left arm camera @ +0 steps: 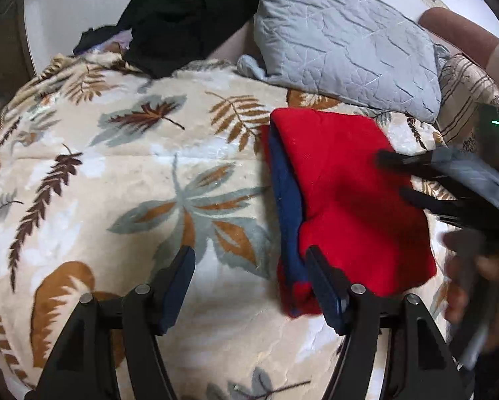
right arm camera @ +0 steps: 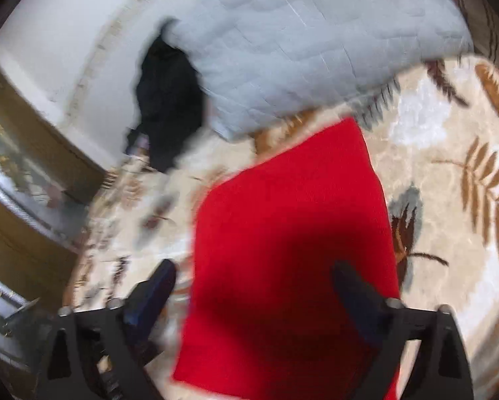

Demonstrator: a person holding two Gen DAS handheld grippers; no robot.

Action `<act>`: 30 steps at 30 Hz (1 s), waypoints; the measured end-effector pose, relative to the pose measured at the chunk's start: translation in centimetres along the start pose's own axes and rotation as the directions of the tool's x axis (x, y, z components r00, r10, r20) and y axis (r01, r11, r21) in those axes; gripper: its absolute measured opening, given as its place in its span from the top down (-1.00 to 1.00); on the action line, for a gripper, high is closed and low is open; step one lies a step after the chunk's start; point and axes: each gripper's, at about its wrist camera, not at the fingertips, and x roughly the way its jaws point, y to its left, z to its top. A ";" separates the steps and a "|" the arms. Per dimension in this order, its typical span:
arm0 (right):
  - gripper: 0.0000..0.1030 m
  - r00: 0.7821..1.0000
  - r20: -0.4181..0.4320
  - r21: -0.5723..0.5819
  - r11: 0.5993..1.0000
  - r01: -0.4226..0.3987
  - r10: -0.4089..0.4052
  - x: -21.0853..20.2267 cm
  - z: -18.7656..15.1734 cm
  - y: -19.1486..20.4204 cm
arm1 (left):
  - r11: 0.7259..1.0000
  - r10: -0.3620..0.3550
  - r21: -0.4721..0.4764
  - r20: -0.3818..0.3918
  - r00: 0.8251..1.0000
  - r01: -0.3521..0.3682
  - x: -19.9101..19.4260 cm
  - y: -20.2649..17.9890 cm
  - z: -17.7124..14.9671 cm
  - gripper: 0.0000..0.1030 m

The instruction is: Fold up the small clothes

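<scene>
A folded red garment with a blue layer showing along its left edge lies on the leaf-patterned blanket. My left gripper is open and empty, low over the blanket at the garment's near left corner. My right gripper is open above the garment's right side, blurred. In the right wrist view the right gripper is open over the red garment, holding nothing.
A grey quilted pillow lies behind the garment and shows in the right wrist view. A heap of black clothes sits at the back. A striped cloth is at the far right. A white wall bounds the bed.
</scene>
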 end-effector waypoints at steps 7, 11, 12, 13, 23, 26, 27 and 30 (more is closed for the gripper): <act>-0.94 0.997 0.066 -0.080 0.996 -0.040 0.045 -1.5 0.0 3.6 | 0.999 0.029 -0.015 0.006 1.000 -0.029 -1.5 1.0 -0.8 -0.35; -0.93 0.990 -0.132 -0.055 0.997 -0.049 0.041 3.7 -0.7 2.7 | 0.999 0.051 -0.014 0.009 0.999 -0.051 -2.3 1.4 -1.1 -0.35; -0.93 0.995 -0.095 -0.096 0.995 -0.032 0.023 3.1 -0.9 3.3 | 0.998 0.059 -0.012 0.017 0.998 -0.059 -2.6 1.4 -1.2 -0.35; -0.93 0.996 -0.085 -0.105 0.994 -0.036 0.027 2.3 -1.0 3.9 | 0.998 0.066 -0.010 0.024 0.998 -0.066 -2.7 1.4 -1.3 -0.35; -0.92 0.996 0.072 -0.140 0.989 0.053 -0.043 -6.8 -6.9 2.6 | 0.996 0.089 0.020 0.070 0.994 -0.091 -4.7 0.2 -2.4 -0.37; -0.92 0.989 0.117 -0.182 0.977 0.112 -0.092 -9.2 -9.6 2.0 | 0.995 0.091 0.020 0.083 0.992 -0.093 -5.5 -0.2 -2.9 -0.37; -0.92 0.986 0.127 -0.195 0.972 0.133 -0.110 -9.9 -10.5 1.9 | 0.996 0.091 0.018 0.085 0.992 -0.093 -5.8 -0.4 -3.0 -0.37; -0.92 0.974 0.169 -0.215 0.958 0.188 -0.153 -11.9 -13.3 1.5 | 0.996 0.088 0.013 0.125 0.988 -0.090 -7.8 -0.8 -3.7 -0.37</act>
